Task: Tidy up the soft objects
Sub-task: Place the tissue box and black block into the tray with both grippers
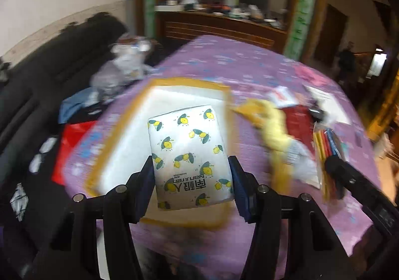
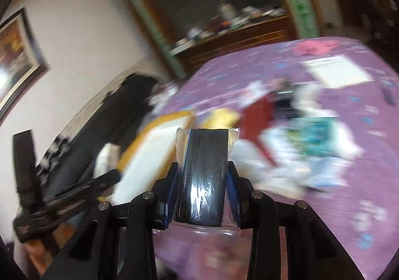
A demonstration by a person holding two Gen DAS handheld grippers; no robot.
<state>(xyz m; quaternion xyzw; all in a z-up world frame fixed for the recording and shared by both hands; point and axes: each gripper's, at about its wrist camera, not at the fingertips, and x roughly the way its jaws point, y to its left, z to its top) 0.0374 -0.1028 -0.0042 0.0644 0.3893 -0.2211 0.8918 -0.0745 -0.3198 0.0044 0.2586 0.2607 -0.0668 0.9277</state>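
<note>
The tissue pack (image 1: 190,155), white with a lemon print, sits clamped between the pads of the left gripper (image 1: 190,180), held by its long sides so the soft wrapper gives a little without slipping. It hangs above the white tray with the yellow rim (image 1: 119,155), which looks like the collecting place for the soft things; the grip near the pack's lower end leaves most of it free to be lowered flat.

The right gripper (image 2: 203,190) is closed on a dark folded item in clear plastic wrap (image 2: 204,170), pinched across its narrow width, with the same tray (image 2: 149,155) ahead and to its left. Both loads appear headed there, so the two hands could crowd each other over the tray.

Around them, the purple tablecloth (image 1: 249,68) carries a blurred heap: a yellow cloth (image 1: 271,128), a dark red packet (image 1: 299,120), a pack of coloured sticks (image 1: 326,140) and a white sheet (image 2: 336,70). A crumpled plastic bag (image 1: 122,68) lies on the dark sofa (image 1: 49,68) beside the table. Nothing lies in the tray yet, as far as the blur allows.
</note>
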